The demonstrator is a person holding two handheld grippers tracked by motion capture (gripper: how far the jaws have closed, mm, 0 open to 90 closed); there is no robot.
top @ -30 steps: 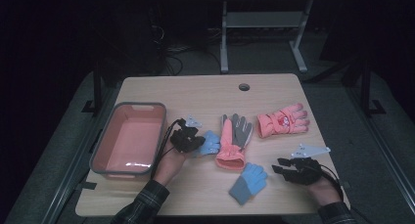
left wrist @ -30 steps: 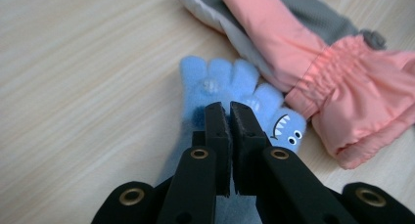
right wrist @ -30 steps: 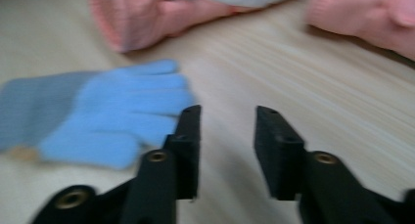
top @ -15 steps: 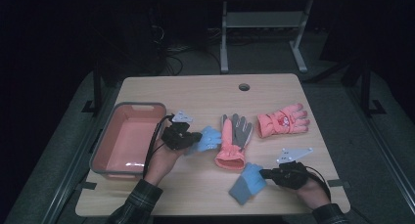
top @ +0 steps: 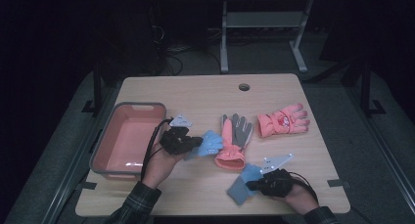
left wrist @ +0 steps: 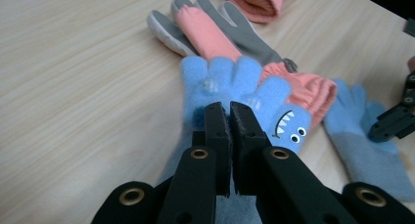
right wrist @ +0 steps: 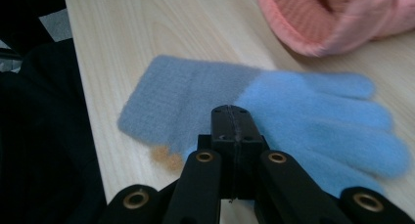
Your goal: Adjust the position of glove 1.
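Four gloves lie on the wooden counter (top: 205,94): two fuzzy blue knit gloves, two coral ones. The left gripper (left wrist: 228,117) pinches the shark-faced blue glove (left wrist: 235,87) mid-counter; the right gripper (right wrist: 234,121) clamps the plain blue glove (right wrist: 293,116) at the near edge.

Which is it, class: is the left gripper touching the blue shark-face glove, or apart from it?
Touching. In the left gripper view, the left gripper has its jaws closed on a pinch of the blue shark-face glove, with no gap.
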